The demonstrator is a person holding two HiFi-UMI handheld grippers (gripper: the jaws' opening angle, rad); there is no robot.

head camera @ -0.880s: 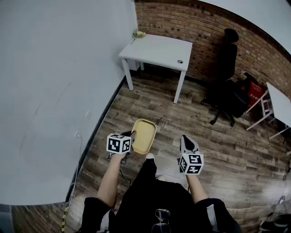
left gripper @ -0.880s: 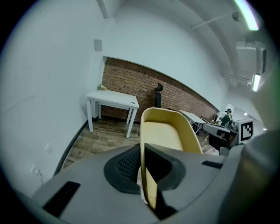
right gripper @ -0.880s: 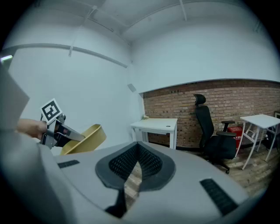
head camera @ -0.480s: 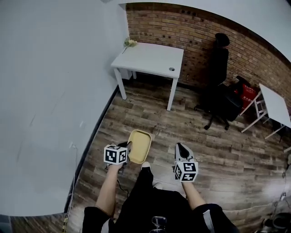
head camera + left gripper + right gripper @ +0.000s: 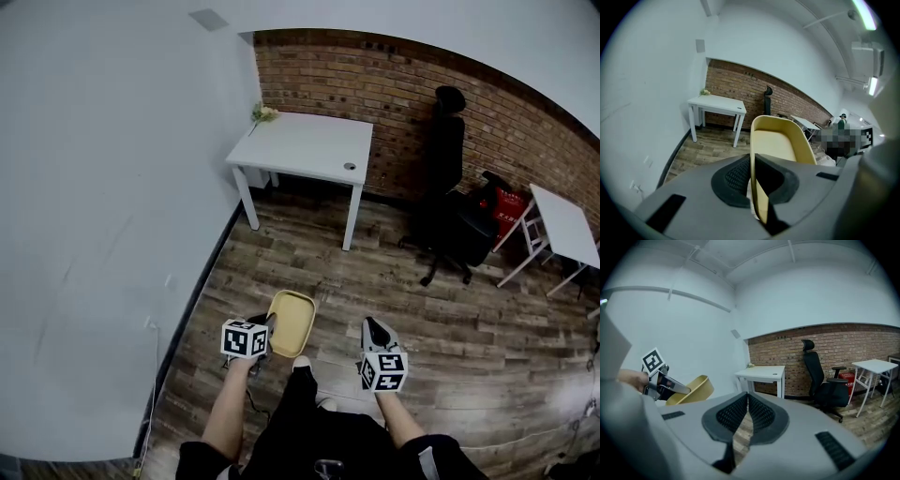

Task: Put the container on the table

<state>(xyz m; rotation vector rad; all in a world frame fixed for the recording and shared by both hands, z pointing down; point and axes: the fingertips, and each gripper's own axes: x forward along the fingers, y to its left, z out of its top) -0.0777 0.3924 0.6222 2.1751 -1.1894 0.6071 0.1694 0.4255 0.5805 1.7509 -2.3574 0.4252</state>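
Shallow yellow plastic container held in the air, well apart from the white rectangular table by the brick wall.
The left gripper is clamped on the container's near rim, which disappears between the jaws. The right gripper is pinched together on nothing. A pale clump on the table's far corner is too small to identify; a second white table is cut off at the right edge.

I see yellow container, white table, red-brown brick wall, black chair, grey-brown wood-grain floor, black-and-white marker cubes on my left gripper and right gripper.
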